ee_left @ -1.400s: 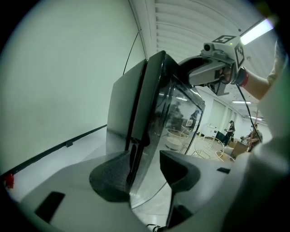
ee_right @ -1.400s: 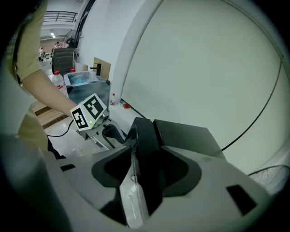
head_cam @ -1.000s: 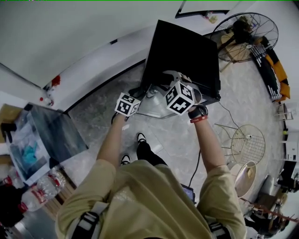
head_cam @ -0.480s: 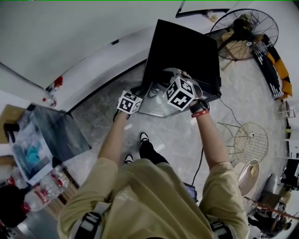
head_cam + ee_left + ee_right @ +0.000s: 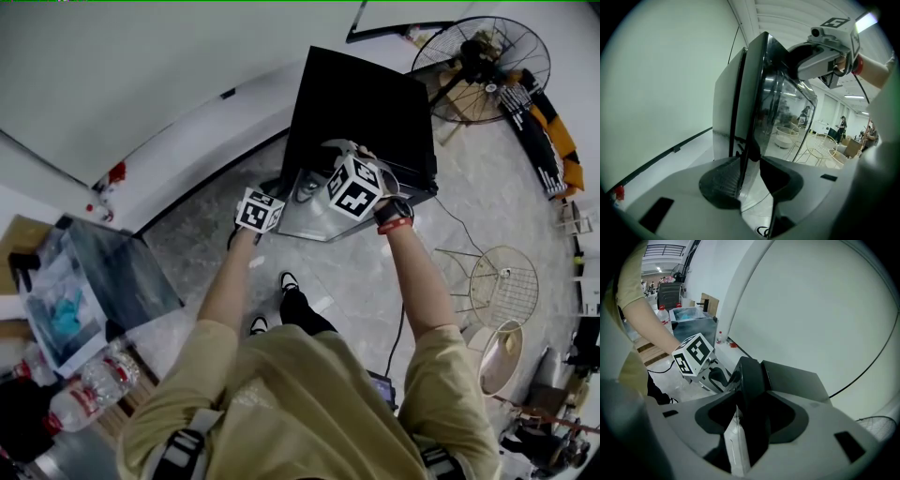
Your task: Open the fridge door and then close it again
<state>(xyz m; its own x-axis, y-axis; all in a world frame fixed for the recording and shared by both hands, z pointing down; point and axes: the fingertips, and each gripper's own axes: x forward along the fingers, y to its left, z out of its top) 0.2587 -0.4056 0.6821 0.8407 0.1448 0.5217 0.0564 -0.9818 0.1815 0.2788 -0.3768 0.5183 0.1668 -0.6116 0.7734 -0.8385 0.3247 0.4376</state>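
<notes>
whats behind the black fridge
A white wall stands behind the fridge. The fridge's own body covers the gap between them, so whatever sits down there cannot be seen.

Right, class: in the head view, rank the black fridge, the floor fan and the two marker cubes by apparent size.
black fridge
floor fan
right marker cube
left marker cube, slightly smaller, perhaps only because it is farther away

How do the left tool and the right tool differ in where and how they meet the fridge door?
The left tool straddles the fridge door's upright side edge, lower down; the right tool sits on the door's top edge. The left tool's jaws have just been closing, with the door edge between them; the right tool's jaws clamp the door. Both tools have the door between their jaws.
</notes>
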